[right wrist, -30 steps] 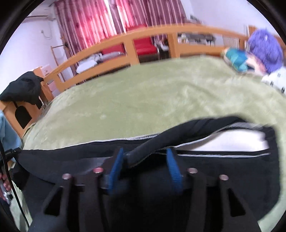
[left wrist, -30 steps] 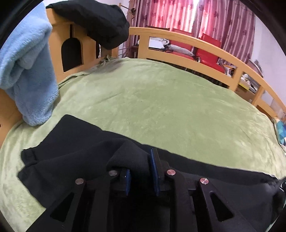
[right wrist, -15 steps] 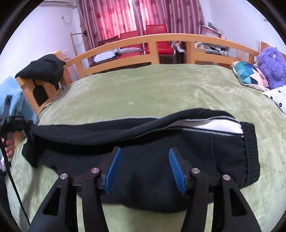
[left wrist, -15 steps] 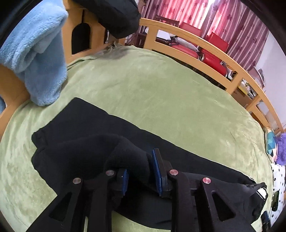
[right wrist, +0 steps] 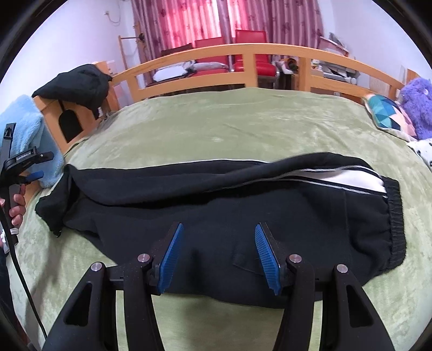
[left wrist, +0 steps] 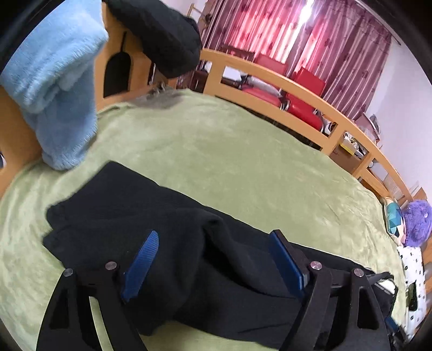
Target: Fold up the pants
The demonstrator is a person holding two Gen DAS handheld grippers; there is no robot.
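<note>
Left gripper (left wrist: 213, 263): jaws are opening; a raised fold of the pants (right wrist: 216, 216) is seen between the blue pads, which stand clear of it.
Right gripper (right wrist: 217, 255): fingers are held apart above the black cloth; nothing is clamped between them.
Pants: laid lengthwise across the blanket (right wrist: 243, 121), folded leg over leg; the waistband (right wrist: 394, 224) lies at the right end with a white lining shown, the cuffs at the left end.
Hand (right wrist: 16, 208): seen at the left edge of the right wrist view, wrapped on the left gripper's handle, beside the cuffs.
Towel (left wrist: 54, 89): light blue, draped over the wooden bed end, near the cuffs, possibly touching the blanket.
Black garment (left wrist: 159, 35): heaped on the bed-end corner.
Pillow (right wrist: 388, 116): patterned, at the far right, next to a purple plush (right wrist: 417, 105).
Rail (right wrist: 243, 56): wooden, along the far edge of the bed.
Curtains (right wrist: 216, 21): pink, behind red chairs.
</note>
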